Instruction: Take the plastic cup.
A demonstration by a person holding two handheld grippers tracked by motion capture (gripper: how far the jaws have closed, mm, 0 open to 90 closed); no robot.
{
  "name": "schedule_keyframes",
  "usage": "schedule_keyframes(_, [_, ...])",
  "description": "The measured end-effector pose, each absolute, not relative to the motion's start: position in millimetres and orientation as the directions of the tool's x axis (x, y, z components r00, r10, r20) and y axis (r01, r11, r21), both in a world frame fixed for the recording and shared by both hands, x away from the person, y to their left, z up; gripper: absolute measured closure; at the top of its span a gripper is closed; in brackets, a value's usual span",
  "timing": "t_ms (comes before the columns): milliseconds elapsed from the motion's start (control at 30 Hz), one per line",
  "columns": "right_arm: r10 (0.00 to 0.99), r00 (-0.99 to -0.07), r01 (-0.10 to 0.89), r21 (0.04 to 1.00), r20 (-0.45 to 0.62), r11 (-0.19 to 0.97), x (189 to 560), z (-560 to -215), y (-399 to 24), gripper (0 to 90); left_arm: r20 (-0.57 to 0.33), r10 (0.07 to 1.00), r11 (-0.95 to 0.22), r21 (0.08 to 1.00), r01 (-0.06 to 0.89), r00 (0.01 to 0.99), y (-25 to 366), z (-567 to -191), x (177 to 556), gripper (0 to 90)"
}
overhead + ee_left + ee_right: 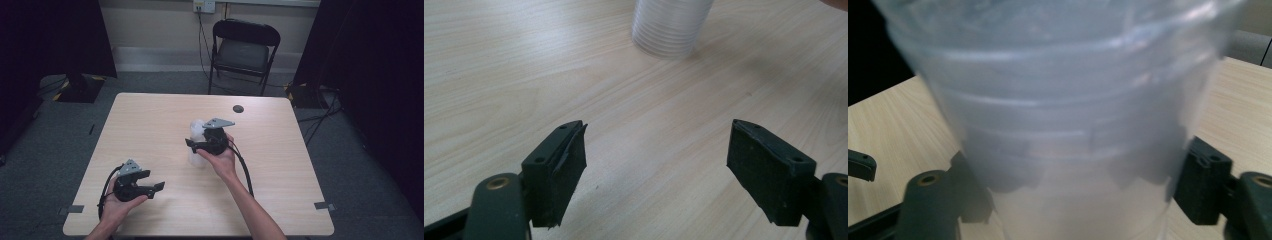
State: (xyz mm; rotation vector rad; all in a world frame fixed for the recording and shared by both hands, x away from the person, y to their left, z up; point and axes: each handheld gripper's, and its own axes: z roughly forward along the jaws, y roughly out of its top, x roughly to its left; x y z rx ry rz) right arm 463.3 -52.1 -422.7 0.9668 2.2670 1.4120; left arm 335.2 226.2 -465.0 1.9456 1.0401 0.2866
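Observation:
A stack of translucent plastic cups (196, 128) stands upright near the middle of the light wooden table (145, 120). My right gripper (195, 145) reaches it from the right. In the right gripper view the stack (1063, 100) sits between the two black jaws of the right gripper (1078, 195), and the pads (1198, 185) touch its lower sides. My left gripper (152, 180) rests low at the front left of the table, well apart from the stack. Its jaws (656, 150) stand wide with nothing between them, and the base of the stack (671, 27) shows farther off.
A small dark round spot (238, 108) lies on the table behind the cups. A black folding chair (243, 50) stands beyond the far edge. Dark curtains hang at both sides of the room.

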Motion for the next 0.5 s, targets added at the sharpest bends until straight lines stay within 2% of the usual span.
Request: schedule_keyframes(500, [0.676, -0.73, 0.365, 0.893, 0.099, 0.264, 462, -412, -55, 29.7, -0.192, 0.763, -0.256, 0.788, 0.561, 0.617, 227, -465, 336, 23.5])
